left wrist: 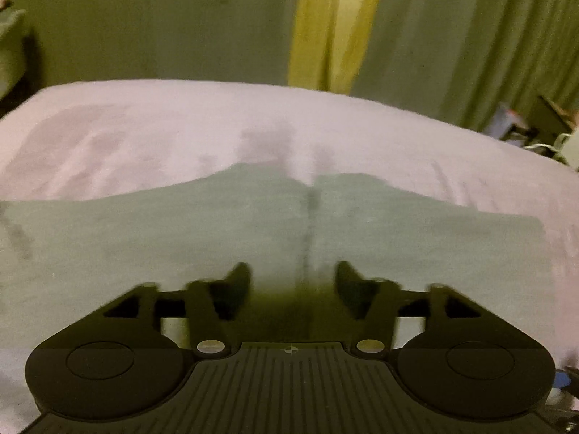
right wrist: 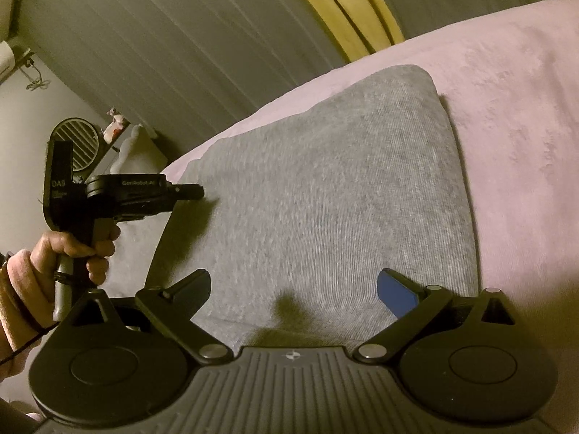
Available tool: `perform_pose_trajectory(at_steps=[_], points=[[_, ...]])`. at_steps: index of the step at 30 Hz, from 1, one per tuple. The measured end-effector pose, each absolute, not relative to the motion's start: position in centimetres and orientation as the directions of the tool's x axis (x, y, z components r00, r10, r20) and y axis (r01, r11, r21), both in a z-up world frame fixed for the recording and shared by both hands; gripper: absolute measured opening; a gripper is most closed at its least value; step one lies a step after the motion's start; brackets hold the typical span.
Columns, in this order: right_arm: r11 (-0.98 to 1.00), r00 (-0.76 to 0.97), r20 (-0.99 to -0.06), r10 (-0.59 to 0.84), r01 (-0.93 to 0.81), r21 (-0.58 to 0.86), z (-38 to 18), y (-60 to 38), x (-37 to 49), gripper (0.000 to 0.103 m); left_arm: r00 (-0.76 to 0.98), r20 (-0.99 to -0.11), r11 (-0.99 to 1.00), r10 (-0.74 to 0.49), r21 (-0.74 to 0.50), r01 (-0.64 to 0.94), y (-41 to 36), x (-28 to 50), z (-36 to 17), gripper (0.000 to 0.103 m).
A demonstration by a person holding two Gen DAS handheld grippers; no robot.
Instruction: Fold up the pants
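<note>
Nearest the lens, the right gripper stands wide open over the near edge of the pants, its blue-padded fingers spread and holding nothing; the left gripper is likewise parted and empty, with grey cloth showing between its tips. The pants lie on the pink bed as a compact grey rectangle, already doubled by the look of it; from the left wrist a seam or gap runs down the middle. In the right view the left gripper sits at the cloth's left edge, held by the person's hand. The step looks like release or smoothing between folds; the next move would call for both claws to close on one edge and carry it over evenly.
</note>
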State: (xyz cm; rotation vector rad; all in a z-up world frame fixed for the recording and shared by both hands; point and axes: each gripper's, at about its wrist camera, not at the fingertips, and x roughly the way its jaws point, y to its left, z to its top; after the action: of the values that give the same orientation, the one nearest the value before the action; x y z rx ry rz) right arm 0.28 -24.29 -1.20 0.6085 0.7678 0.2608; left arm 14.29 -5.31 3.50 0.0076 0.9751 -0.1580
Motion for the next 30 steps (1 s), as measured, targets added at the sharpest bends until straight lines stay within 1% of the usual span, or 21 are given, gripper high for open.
perform_pose_trajectory(at_steps=[1, 2, 4, 5, 6, 8, 9, 10, 11, 12, 13, 15, 16, 17, 19, 20, 21, 22, 24, 26, 30], points=[[0.797, 0.699, -0.568, 0.434, -0.004, 0.604, -1.2, -24.4, 0.2, 0.099, 0.556, -0.825, 0.992, -0.1, -0.042, 0.116, -4.7, 14.3, 3.8, 0.066], [0.793, 0.7, -0.566, 0.436, -0.002, 0.609, -1.3, -24.5, 0.2, 0.099, 0.569, -0.821, 0.997, -0.04, 0.005, 0.078, -3.8, 14.2, 4.4, 0.065], [0.787, 0.7, -0.563, 0.439, 0.002, 0.617, -1.3, -24.6, 0.3, 0.099, 0.577, -0.814, 0.997, 0.066, 0.083, 0.003, -1.5, 14.3, 5.5, 0.076], [0.785, 0.7, -0.562, 0.44, 0.004, 0.619, -1.4, -24.7, 0.3, 0.099, 0.575, -0.811, 0.994, 0.112, 0.091, -0.065, 0.5, 14.4, 6.2, 0.079], [0.786, 0.699, -0.564, 0.44, 0.004, 0.618, -1.4, -24.7, 0.3, 0.099, 0.574, -0.808, 0.989, 0.133, 0.069, -0.133, 2.3, 14.4, 6.8, 0.08], [0.793, 0.697, -0.57, 0.436, 0.003, 0.61, -1.3, -24.6, 0.5, 0.099, 0.608, -0.785, 0.939, 0.121, -0.108, -0.326, 7.9, 13.8, 8.1, 0.081], [0.797, 0.695, -0.573, 0.434, -0.001, 0.603, -1.3, -24.6, 0.6, 0.099, 0.648, -0.755, 0.887, 0.101, -0.226, -0.402, 10.6, 12.9, 8.5, 0.082], [0.801, 0.694, -0.575, 0.433, -0.005, 0.598, -1.3, -24.5, 0.7, 0.099, 0.713, -0.696, 0.797, 0.082, -0.384, -0.467, 13.8, 11.1, 8.4, 0.084], [0.805, 0.693, -0.577, 0.433, -0.009, 0.594, -1.3, -24.5, 0.8, 0.099, 0.758, -0.649, 0.726, 0.069, -0.488, -0.484, 16.1, 9.6, 8.1, 0.084], [0.806, 0.692, -0.577, 0.434, -0.011, 0.592, -1.3, -24.5, 0.9, 0.099, 0.786, -0.616, 0.669, 0.058, -0.56, -0.488, 18.4, 8.3, 7.5, 0.084], [0.805, 0.691, -0.577, 0.435, -0.012, 0.593, -1.3, -24.5, 0.9, 0.099, 0.793, -0.607, 0.656, 0.057, -0.576, -0.488, 20.1, 7.4, 7.1, 0.082], [0.799, 0.692, -0.571, 0.441, -0.013, 0.601, -1.3, -24.7, 0.9, 0.099, 0.785, -0.608, 0.678, 0.122, -0.526, -0.513, 22.6, 5.3, 6.5, 0.08], [0.797, 0.693, -0.569, 0.444, -0.014, 0.604, -1.4, -24.8, 0.9, 0.099, 0.777, -0.608, 0.682, 0.165, -0.498, -0.535, 23.9, 4.0, 5.9, 0.076], [0.796, 0.692, -0.568, 0.445, -0.015, 0.606, -1.4, -24.8, 0.9, 0.099, 0.773, -0.611, 0.658, 0.173, -0.512, -0.552, 25.4, 2.5, 5.0, 0.077], [0.795, 0.691, -0.568, 0.446, -0.015, 0.606, -1.4, -24.9, 1.0, 0.099, 0.711, -0.68, 0.518, 0.177, -0.55, -0.655, 28.0, 0.4, 2.6, 0.075], [0.795, 0.691, -0.568, 0.447, -0.016, 0.607, -1.4, -24.9, 1.0, 0.099, 0.717, -0.681, 0.433, 0.151, -0.606, -0.667, 29.1, -0.9, 1.3, 0.075], [0.795, 0.691, -0.567, 0.448, -0.017, 0.607, -1.4, -24.9, 1.0, 0.099, 0.742, -0.659, 0.361, 0.126, -0.666, -0.653, 29.6, -1.8, 0.3, 0.077], [0.795, 0.691, -0.567, 0.448, -0.018, 0.607, -1.4, -24.9, 0.9, 0.099, 0.756, -0.645, 0.315, 0.108, -0.699, -0.642, 29.9, -2.0, -0.3, 0.077], [0.794, 0.692, -0.566, 0.449, -0.019, 0.607, -1.4, -24.9, 0.9, 0.099, 0.762, -0.641, 0.325, 0.091, -0.704, -0.631, 29.4, -1.1, -0.4, 0.078], [0.795, 0.692, -0.566, 0.448, -0.018, 0.607, -1.4, -24.8, 0.9, 0.099, 0.748, -0.659, 0.392, 0.085, -0.668, -0.633, 28.8, 0.1, -0.1, 0.08], [0.799, 0.691, -0.57, 0.445, -0.018, 0.601, -1.3, -24.6, 1.0, 0.099, 0.762, -0.647, 0.477, -0.024, -0.677, -0.561, 27.6, 1.8, -1.0, 0.079]])
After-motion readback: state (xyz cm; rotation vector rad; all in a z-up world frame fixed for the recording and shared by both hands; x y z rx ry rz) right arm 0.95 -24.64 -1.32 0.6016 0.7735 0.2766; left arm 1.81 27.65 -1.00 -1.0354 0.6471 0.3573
